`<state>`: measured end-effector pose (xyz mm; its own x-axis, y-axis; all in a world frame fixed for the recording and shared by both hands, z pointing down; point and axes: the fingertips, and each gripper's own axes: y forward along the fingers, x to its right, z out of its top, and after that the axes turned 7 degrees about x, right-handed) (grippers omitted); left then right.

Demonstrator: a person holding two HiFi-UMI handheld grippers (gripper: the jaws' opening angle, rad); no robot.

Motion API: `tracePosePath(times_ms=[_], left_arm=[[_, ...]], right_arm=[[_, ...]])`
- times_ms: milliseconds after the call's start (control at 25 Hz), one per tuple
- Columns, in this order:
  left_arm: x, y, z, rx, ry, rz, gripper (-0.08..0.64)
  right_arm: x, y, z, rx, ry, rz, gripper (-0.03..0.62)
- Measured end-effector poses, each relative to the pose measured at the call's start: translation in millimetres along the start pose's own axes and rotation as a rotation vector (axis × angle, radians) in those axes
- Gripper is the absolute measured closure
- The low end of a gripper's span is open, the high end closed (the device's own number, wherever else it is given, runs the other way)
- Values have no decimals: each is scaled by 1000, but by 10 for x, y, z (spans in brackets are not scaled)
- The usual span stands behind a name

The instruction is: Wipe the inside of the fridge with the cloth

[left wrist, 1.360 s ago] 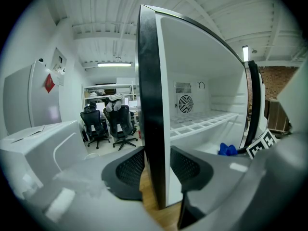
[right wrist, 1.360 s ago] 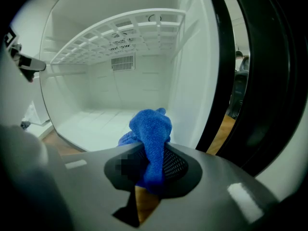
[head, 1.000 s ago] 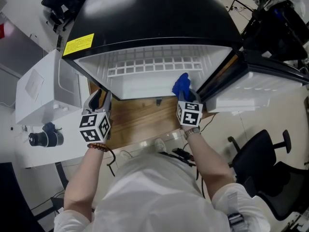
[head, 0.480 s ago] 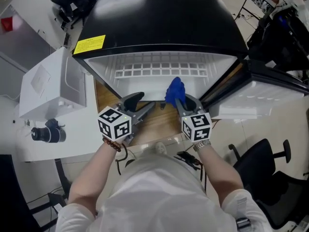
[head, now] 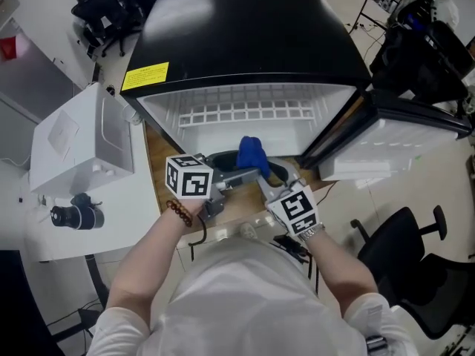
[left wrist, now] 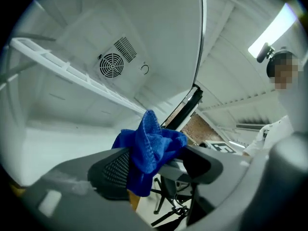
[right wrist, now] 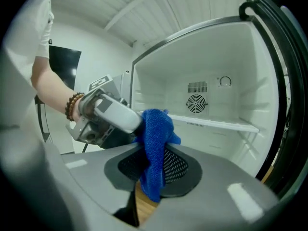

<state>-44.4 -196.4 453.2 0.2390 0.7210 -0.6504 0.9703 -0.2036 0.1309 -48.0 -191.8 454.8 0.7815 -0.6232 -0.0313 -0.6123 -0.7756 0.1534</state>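
Note:
A blue cloth hangs bunched in front of the open fridge, pinched in my right gripper, which is shut on it. My left gripper has come in from the left. Its jaws have just been opening and stand wide on either side of the cloth without pressing it. In the left gripper view the cloth drapes between the wide jaws of my left gripper. In the right gripper view the cloth sits between the mesh pads, with the left gripper beside it.
The fridge's white inside has a shelf and a round fan grille on the back wall. Its door stands open to the right. A white box stands to the left, an office chair to the right.
Both grippers have swung in toward each other in front of the fridge. The left one has opened its jaws and now straddles the cloth that the right one holds.

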Motion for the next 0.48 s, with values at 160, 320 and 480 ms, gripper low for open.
tracePosePath(times_ms=[160, 320, 480], left_arm=[[110, -49, -34, -18, -19, -57, 268], [186, -104, -49, -48, 48, -53, 324], [263, -120, -80, -84, 185, -10, 389]], right_arm=[[-198, -22, 55, -13, -74, 1, 520], [-295, -46, 75, -30, -101, -35, 520], [-315, -106, 26, -57, -64, -106, 501]])
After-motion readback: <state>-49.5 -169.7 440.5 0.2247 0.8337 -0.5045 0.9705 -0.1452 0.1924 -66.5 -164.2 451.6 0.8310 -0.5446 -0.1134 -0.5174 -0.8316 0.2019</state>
